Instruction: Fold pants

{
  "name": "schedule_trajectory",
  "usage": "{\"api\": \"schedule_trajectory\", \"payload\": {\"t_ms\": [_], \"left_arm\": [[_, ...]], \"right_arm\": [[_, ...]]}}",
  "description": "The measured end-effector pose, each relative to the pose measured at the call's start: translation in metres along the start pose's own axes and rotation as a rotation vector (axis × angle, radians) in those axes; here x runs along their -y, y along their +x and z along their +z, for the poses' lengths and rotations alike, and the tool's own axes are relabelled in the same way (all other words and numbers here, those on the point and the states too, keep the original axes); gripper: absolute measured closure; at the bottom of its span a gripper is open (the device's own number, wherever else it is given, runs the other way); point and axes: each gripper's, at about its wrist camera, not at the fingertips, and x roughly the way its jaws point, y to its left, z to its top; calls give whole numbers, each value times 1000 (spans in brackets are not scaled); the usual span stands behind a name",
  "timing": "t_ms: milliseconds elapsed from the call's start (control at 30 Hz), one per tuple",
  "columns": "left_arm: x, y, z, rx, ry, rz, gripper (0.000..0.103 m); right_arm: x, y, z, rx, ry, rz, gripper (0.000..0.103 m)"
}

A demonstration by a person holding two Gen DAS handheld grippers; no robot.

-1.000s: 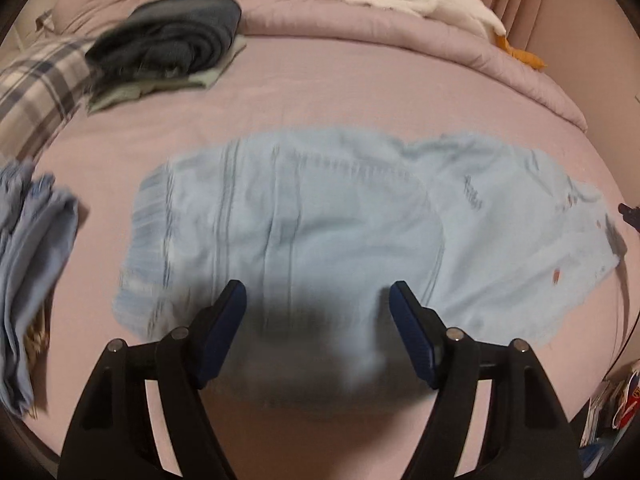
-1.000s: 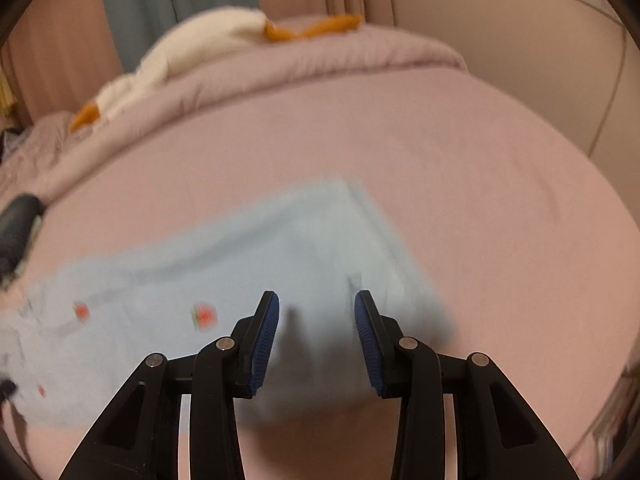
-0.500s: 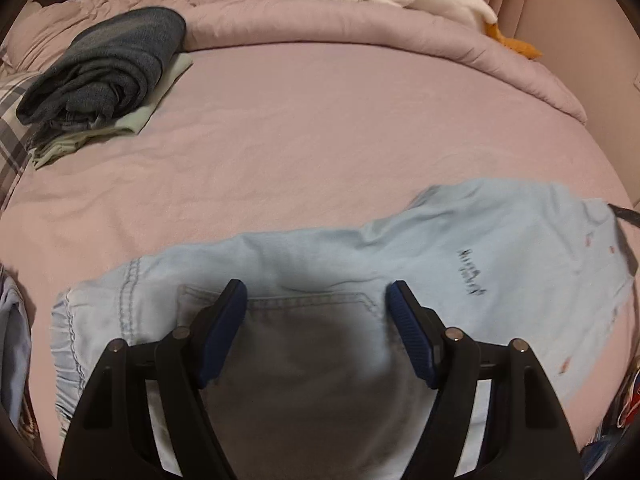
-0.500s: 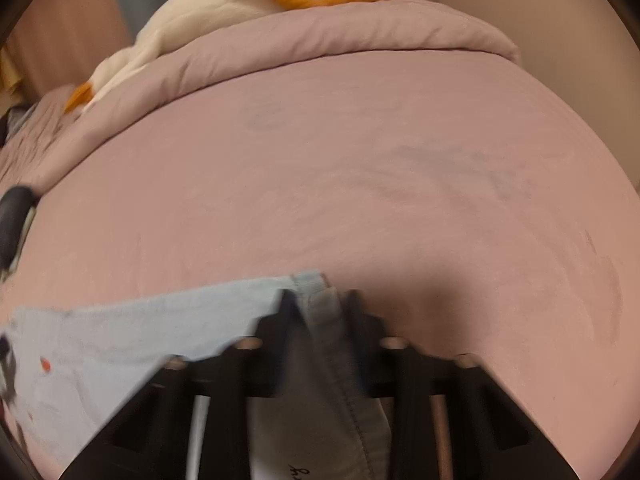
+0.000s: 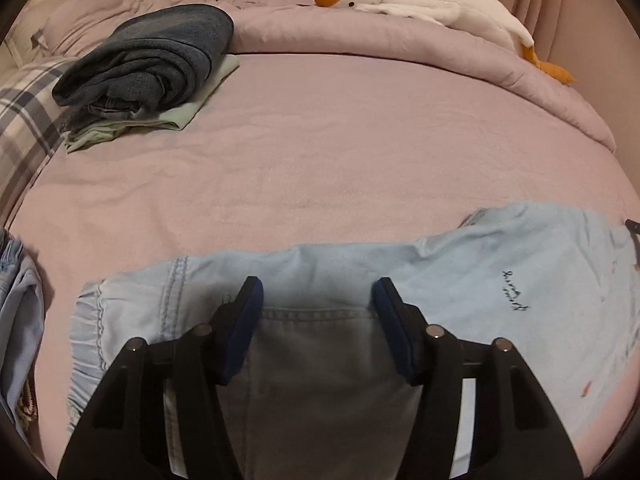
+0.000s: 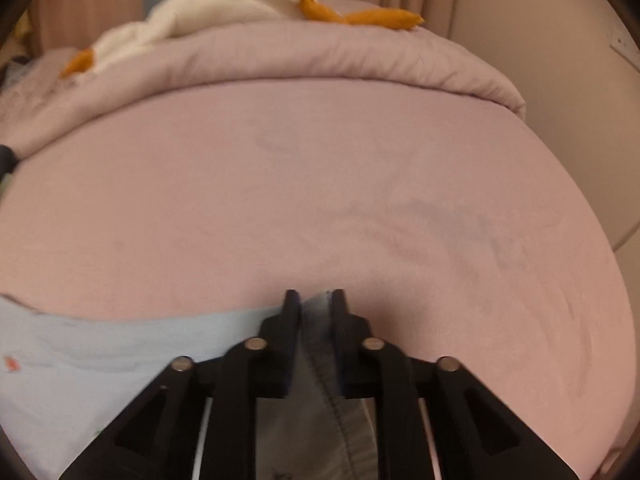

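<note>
Light blue denim pants [image 5: 460, 280] lie flat across the near part of the pink bed sheet [image 5: 320, 160], elastic waistband at the left. My left gripper [image 5: 316, 292] sits low over the back pocket area. Its jaws are closing, fabric lies between them, and the pads stand apart from it. In the right wrist view the pants [image 6: 120, 344] run off to the left. My right gripper [image 6: 315, 300] is shut on a raised fold of the hem end, with a seamed strip of cloth pinched between its pads.
A folded dark jeans stack [image 5: 152, 60] rests on a pale green garment [image 5: 180, 116] at the back left. A goose plush [image 5: 420, 0] lies on the rolled quilt [image 5: 400, 48]. A plaid pillow [image 5: 24, 112] and more blue clothes [image 5: 16, 312] sit at the left edge.
Both grippers came down toward the near edge of the pants. The right gripper went from open to shut on the hem. The left jaws narrowed over the pocket area.
</note>
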Motion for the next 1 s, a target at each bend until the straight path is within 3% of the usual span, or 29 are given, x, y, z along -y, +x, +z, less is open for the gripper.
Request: {"api": "schedule_trajectory", "payload": {"t_ms": [67, 167, 233, 300, 400, 433, 467, 533, 600, 667, 700, 833, 900, 1000], "left_arm": [[0, -14, -2, 18, 9, 1, 44], [-3, -32, -13, 53, 27, -31, 37], [-8, -33, -24, 43, 41, -11, 36], [-21, -30, -38, 15, 31, 3, 37], [-36, -40, -57, 35, 43, -30, 46], [-37, -45, -64, 35, 67, -38, 47], [-38, -48, -68, 31, 83, -42, 47], [-39, -56, -78, 33, 106, -51, 47], [-43, -60, -84, 33, 97, -62, 46], [-49, -65, -90, 24, 68, -90, 44], [-51, -66, -92, 22, 60, -96, 44], [-51, -71, -100, 29, 68, -110, 44], [-53, -72, -101, 24, 66, -126, 44], [-58, -74, -103, 33, 65, -158, 44]], "right_arm": [[2, -7, -1, -2, 49, -65, 67], [-16, -45, -6, 115, -2, -179, 67], [-37, -71, -23, 162, -70, -77, 66], [-56, -77, -50, 131, -147, -67, 66], [-61, -63, -97, -2, -204, -119, 66], [-57, -62, -112, -19, -198, -118, 65], [-50, -73, -127, 29, -171, -94, 56], [-33, -83, -138, -6, -92, -92, 43], [-19, -88, -134, -100, 21, -76, 42], [-32, -103, -119, -74, 27, -80, 42], [-48, -113, -108, -33, -2, -35, 42], [-152, -130, -60, 44, -145, 314, 42], [-207, -125, -39, 31, -196, 436, 42], [-285, -103, -9, -67, -211, 618, 42]]}}
